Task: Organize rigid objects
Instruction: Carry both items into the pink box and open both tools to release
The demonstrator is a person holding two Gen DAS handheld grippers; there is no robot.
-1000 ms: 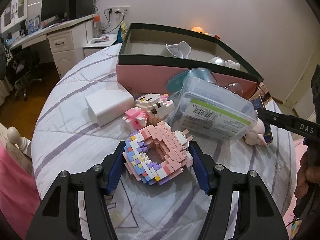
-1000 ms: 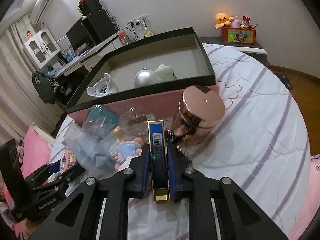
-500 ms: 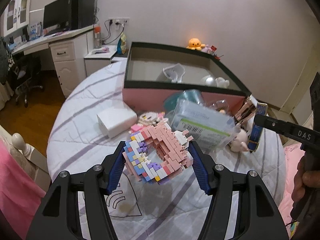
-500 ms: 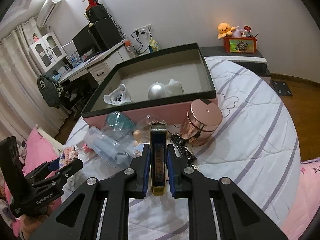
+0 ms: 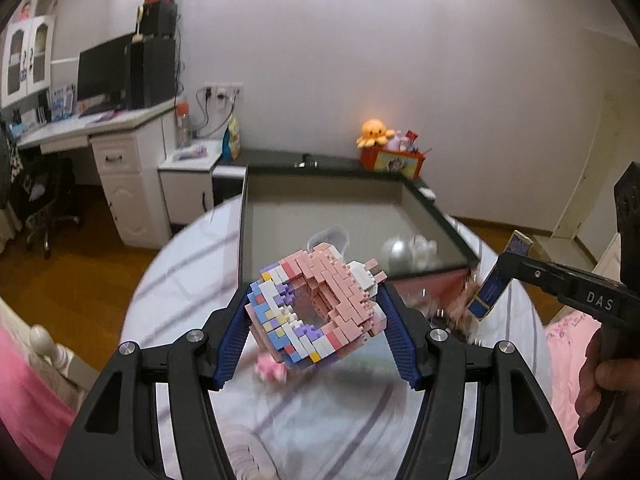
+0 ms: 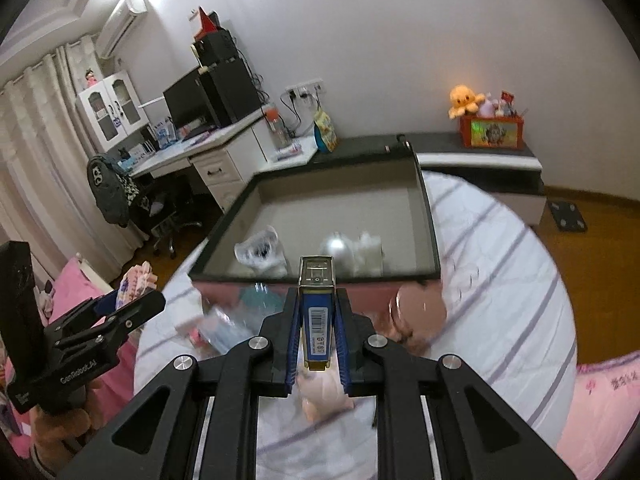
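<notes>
Left tongs [image 5: 316,320]: clamped on a ring-shaped brick model [image 5: 318,312] of pink, blue, purple and white blocks. Both blue pads [image 5: 394,334] press against the model's outer sides, so the jaws stand about half apart across its width. The model is held clear above the round bed [image 5: 340,432], which carries a white cover with purple stripes.

Right tongs [image 6: 317,332]: closed on a narrow blue box with gold ends [image 6: 317,320]. The box stands upright between the pads, barcode face toward the camera, its gold top end projecting beyond the fingertips. In the left wrist view the same box [image 5: 498,280] appears tilted at the right, near the open box's near right corner.

Open box [image 6: 430,216]: dark rim, pink front wall, set on the far half of the bed. Inside, against its near wall, lie a white cup-like item [image 6: 260,252], a silver ball [image 6: 336,250] and a white figure [image 6: 370,252]; all are blurred.

On the bed, in front of the box's pink wall: a rose-gold canister [image 6: 420,308] toward the right, blurred clear plastic items [image 6: 224,328] toward the left, and a pink figurine [image 6: 320,396] below the right tongs.
</notes>
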